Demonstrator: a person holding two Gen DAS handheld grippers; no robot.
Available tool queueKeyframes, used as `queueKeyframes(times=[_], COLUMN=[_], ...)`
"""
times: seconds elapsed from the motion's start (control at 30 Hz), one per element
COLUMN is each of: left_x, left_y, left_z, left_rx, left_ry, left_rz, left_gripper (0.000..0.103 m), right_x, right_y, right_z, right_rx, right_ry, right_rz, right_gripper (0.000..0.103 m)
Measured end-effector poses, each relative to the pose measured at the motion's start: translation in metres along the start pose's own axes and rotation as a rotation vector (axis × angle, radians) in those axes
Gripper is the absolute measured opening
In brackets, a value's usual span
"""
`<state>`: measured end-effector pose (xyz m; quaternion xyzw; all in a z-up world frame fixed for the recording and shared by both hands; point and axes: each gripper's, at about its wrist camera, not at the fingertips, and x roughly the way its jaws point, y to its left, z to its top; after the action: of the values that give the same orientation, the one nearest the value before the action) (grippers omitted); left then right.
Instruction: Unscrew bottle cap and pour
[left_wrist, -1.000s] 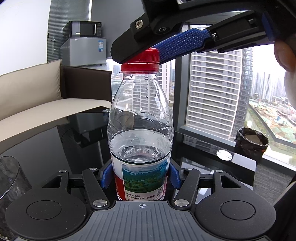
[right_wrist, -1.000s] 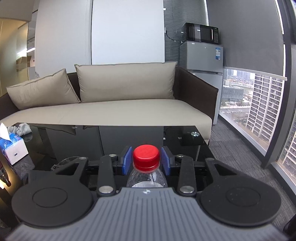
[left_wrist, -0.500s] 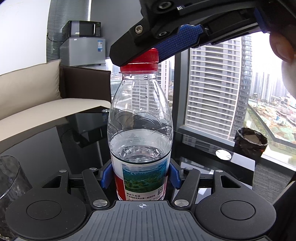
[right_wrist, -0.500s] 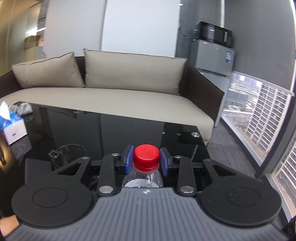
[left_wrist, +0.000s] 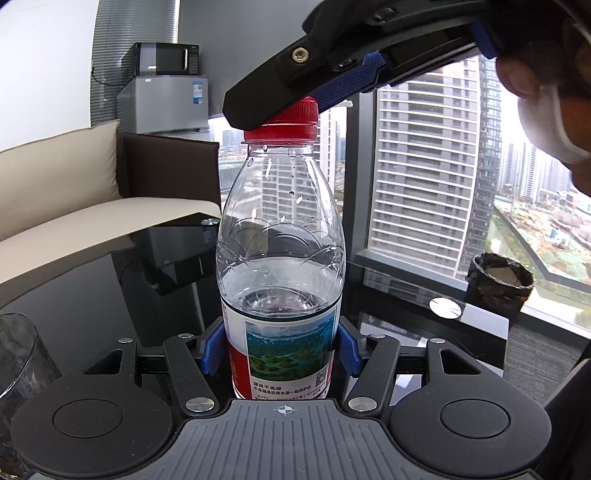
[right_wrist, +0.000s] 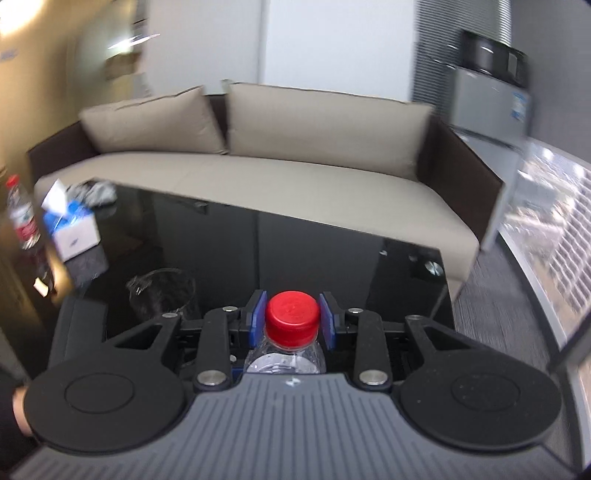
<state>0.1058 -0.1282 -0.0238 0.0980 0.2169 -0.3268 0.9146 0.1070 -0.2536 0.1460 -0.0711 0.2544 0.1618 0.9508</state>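
On my left wrist view a clear glass (left_wrist: 22, 354) sits at the far left edge of the black glass table (left_wrist: 85, 291), and just right of it my left gripper (left_wrist: 280, 354) is clamped on the labelled lower body of the water bottle (left_wrist: 280, 258), which stands upright. Above it my right gripper (right_wrist: 291, 319) reaches in from the right, its blue pads (right_wrist: 258, 317) pressed on either side of the red cap (right_wrist: 292, 319), still seated on the neck. Further right, a black bin (left_wrist: 498, 280) stands by the window.
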Motion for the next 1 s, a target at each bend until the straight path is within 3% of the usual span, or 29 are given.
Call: queueKeyframes(times=[0.13,0.3,0.4,0.73,1.0], left_x=[0.0,-0.001,-0.001,-0.001,0.001], left_y=[0.0,0.001,0.002,0.0,0.0], left_z=[-0.001,-0.001,-0.001,0.0,0.0], left_rx=[0.0,-0.007,-0.011,-0.004,-0.007], left_ry=[0.0,0.002,0.004,0.004,0.005], left_rz=[0.002,-0.001,-0.003,-0.002,-0.007], left_gripper=[0.056,0.056,0.056,0.057,0.057], right_x=[-0.001,0.0,0.002,0.001,0.004], right_y=[0.017,0.028,0.033,0.007,-0.019], right_z=[-0.004,-0.005,-0.011,-0.023,-0.015], right_rx=[0.048,0.079,0.036,-0.082,-0.218], right_ry=[-0.024,-0.043,-0.062,-0.13,-0.116], right_rz=[-0.109,-0.162,-0.163,0.006,0.162], right_gripper=[0.032,0.033,0.033,0.032,0.032])
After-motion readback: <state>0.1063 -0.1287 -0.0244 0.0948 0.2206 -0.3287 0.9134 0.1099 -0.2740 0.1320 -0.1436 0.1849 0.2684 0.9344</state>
